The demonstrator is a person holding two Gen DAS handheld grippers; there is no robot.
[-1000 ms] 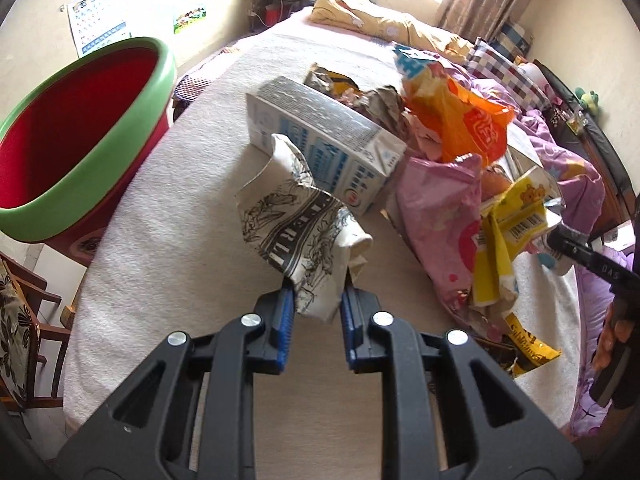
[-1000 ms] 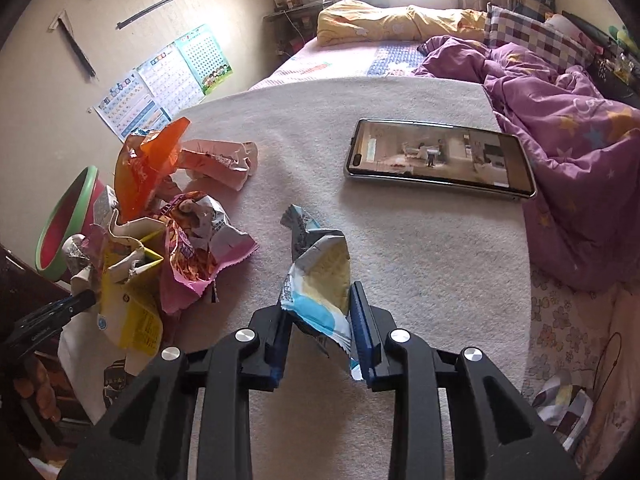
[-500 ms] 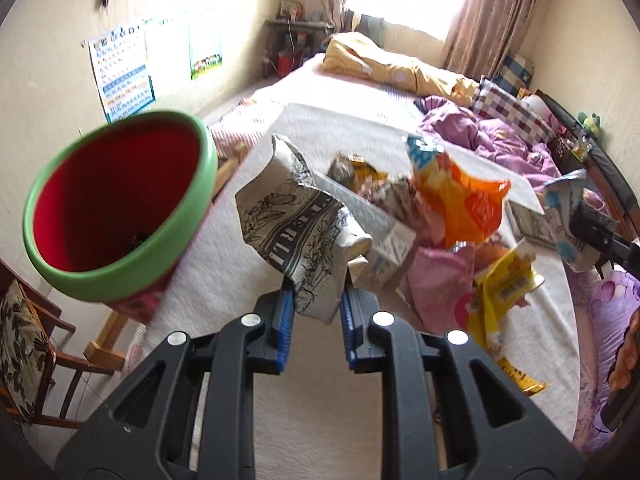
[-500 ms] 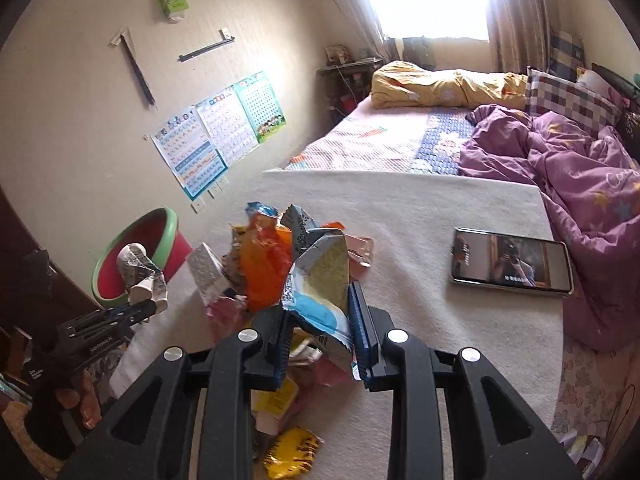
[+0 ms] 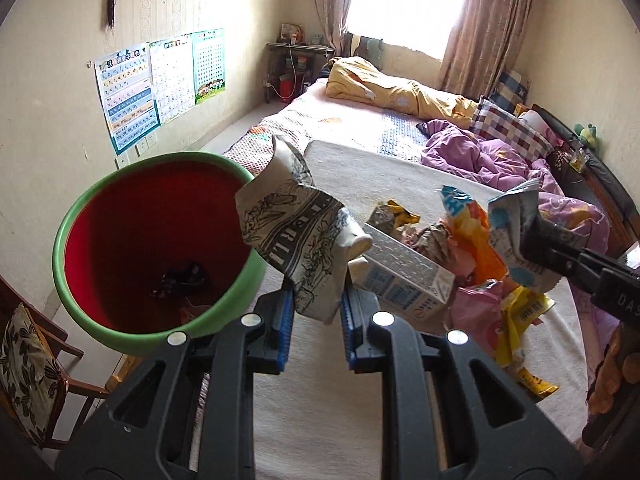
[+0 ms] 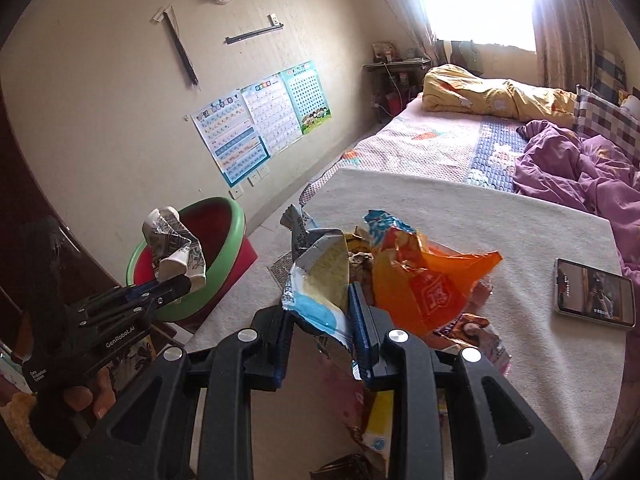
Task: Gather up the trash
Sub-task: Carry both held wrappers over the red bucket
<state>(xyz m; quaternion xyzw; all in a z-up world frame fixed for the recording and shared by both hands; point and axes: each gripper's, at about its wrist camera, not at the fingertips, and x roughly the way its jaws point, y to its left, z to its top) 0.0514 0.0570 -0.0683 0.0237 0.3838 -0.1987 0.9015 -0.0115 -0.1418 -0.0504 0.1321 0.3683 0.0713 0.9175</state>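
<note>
The left tool (image 5: 314, 306) pinches a crumpled printed paper cup (image 5: 298, 232) just right of the red bin (image 5: 156, 248), ready to drop; the right tool (image 6: 320, 328) clamps a blue-white wrapper (image 6: 320, 284) above the bed's trash pile (image 6: 420, 292).

Both wrist views over shared bin (image 5: 158, 248) (image 6: 224, 240)

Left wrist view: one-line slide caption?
Left gripper holds a crumpled paper cup beside the green-rimmed red bin; right gripper brings a wrapper over the trash pile.
</note>
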